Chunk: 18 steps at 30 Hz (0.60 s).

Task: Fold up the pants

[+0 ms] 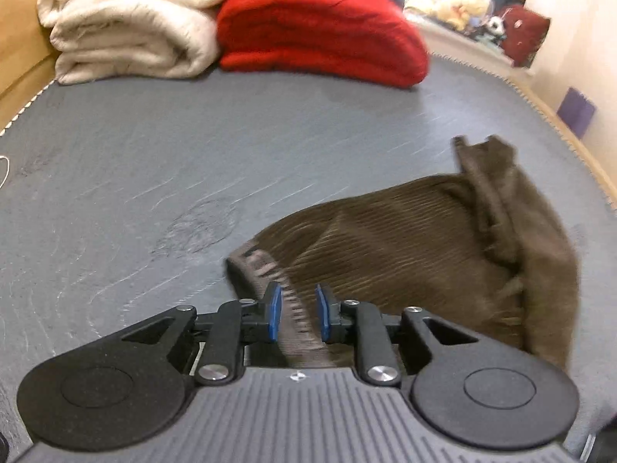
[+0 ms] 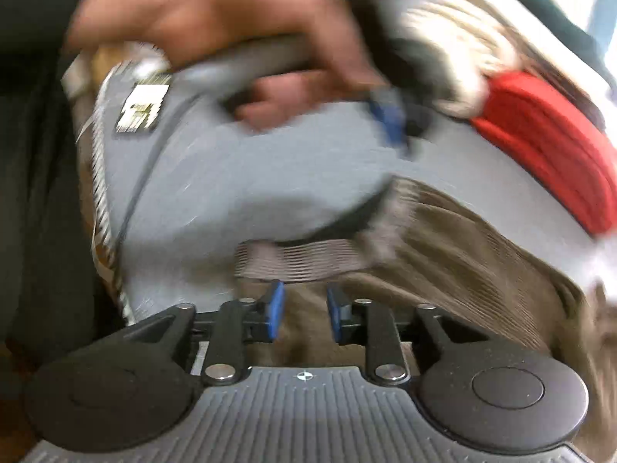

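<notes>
Grey mat (image 1: 193, 146) — brown pants (image 1: 424, 239) below both claws, left claw (image 1: 297, 310) and right claw (image 2: 305, 310) narrowly parted, gripping nothing

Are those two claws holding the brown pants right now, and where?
Neither grips. The waistband runs between the left claw untouched; the right claw gapes over the pants.

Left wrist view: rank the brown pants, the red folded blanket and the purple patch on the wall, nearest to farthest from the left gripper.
1. Brown pants, waistband between the left gripper jaws.
2. Red folded blanket, far side of the grey surface.
3. Purple patch, on the right wall; too close to call against the blanket.
</notes>
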Each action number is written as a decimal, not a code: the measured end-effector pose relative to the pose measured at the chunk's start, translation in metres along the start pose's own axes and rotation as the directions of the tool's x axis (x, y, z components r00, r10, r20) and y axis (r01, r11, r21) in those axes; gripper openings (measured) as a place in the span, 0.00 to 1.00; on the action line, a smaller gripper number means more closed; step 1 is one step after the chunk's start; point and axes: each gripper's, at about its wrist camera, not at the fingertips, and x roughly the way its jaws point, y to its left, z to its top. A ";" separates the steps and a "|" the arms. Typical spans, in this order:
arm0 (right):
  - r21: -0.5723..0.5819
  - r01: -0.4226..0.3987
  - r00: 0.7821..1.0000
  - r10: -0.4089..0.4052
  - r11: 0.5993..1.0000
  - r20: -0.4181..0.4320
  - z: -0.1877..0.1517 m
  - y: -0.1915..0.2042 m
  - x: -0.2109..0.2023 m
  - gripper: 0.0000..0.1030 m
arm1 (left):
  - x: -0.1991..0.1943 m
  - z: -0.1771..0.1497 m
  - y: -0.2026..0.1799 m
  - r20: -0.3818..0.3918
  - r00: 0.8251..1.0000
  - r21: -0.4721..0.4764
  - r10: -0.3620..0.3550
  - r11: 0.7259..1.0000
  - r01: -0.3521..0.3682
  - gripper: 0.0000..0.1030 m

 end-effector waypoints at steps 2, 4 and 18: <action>0.091 0.065 0.997 -0.067 0.994 0.024 -0.006 -0.049 -0.026 0.34 | -0.022 -0.001 -0.017 0.009 0.998 -0.034 -0.058 0.998 0.058 0.21; 0.188 0.130 0.990 -0.139 0.974 0.035 -0.013 -0.099 -0.046 0.36 | -0.044 -0.005 -0.036 0.028 0.990 -0.054 -0.139 0.989 0.141 0.25; 0.764 0.232 0.959 -0.274 0.602 -0.076 -0.106 -0.331 0.007 0.36 | -0.004 -0.046 -0.130 -0.029 0.999 0.171 -0.035 0.984 0.039 0.28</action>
